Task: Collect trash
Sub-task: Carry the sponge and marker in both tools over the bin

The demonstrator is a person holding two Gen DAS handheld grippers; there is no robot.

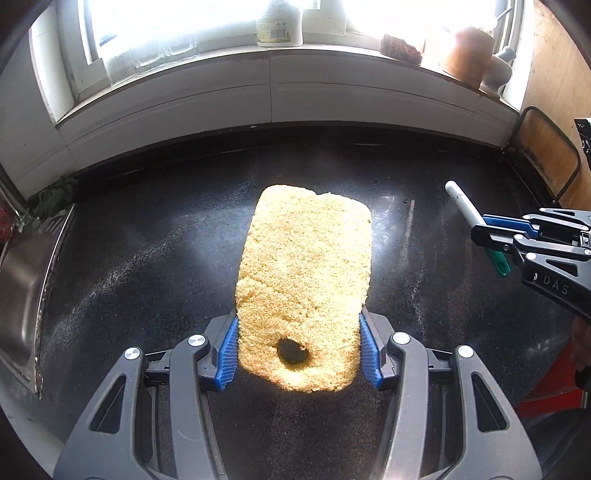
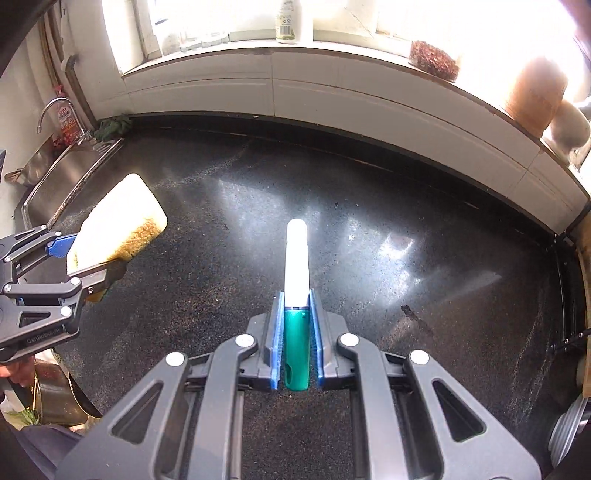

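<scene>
Clamped between the blue pads (image 1: 227, 354) of the left gripper (image 1: 297, 354): a yellow sponge (image 1: 306, 280), coarse-textured, with 1 round hole near its held end. Jaws spread about the sponge's width, pressing both of its long sides. Held above the black speckled countertop (image 1: 147, 258), apart from the surface as seen from the right wrist view, where the same sponge (image 2: 118, 225) tilts upward out of the left gripper (image 2: 79, 258).

Pinched in the right gripper (image 2: 296, 347): a marker (image 2: 296, 280), white barrel pointing forward, green cap (image 2: 296, 347) back between the blue pads (image 2: 277, 347). Jaws nearly closed, narrow as the marker itself. Same marker (image 1: 461, 203) seen from the left wrist view, sticking out of the right gripper (image 1: 491, 236) toward the window.

Steel sink (image 2: 62, 173) at the left end of the countertop, faucet (image 2: 51, 110) behind it. White bottle (image 1: 279, 26) and a brown jar (image 1: 467, 55) on the windowsill. Metal pot (image 2: 62, 391) low at the left edge.
</scene>
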